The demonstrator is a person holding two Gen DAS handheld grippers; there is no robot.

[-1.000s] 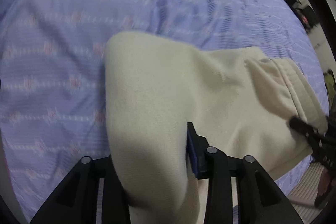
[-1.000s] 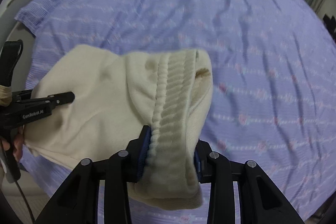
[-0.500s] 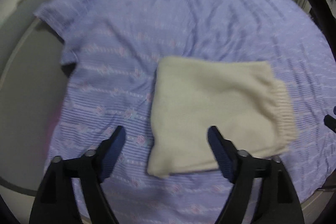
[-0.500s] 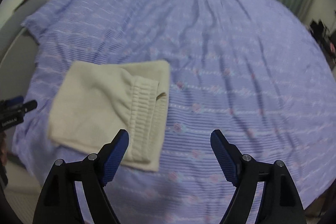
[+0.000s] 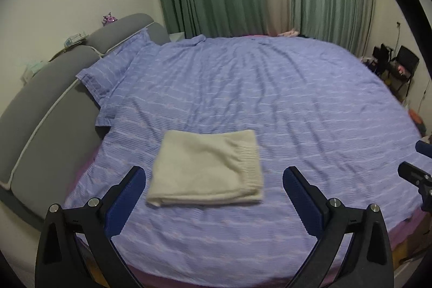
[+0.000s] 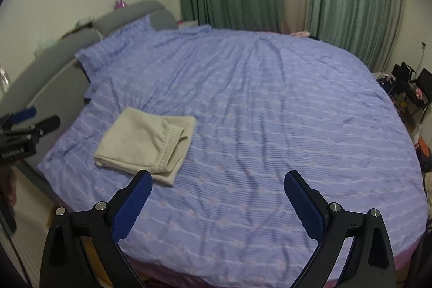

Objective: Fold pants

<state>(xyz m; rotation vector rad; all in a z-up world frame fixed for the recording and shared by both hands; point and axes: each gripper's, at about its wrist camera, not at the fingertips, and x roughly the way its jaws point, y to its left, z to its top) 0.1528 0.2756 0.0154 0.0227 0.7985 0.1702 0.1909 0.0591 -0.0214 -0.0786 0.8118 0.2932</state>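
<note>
Both claws have let go and drawn back: left claw point(image 5: 214, 186) and right claw point(image 6: 217, 186) gape wide, empty. Folded pants point(image 5: 206, 173) lie on the bed point(image 5: 297, 104), long axis crosswise, at the left claw's twelve o'clock, the right's ten, so left is nearer.

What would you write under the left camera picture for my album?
Folded cream pants lie on the purple bedspread, the open left gripper above.

Open bedspread point(image 6: 270, 112) right of folded pants point(image 6: 145, 139)

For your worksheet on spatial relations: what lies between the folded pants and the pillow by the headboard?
Only bare purple striped bedsheet separates the folded pants from the pillow, clearest in the left wrist view.
</note>
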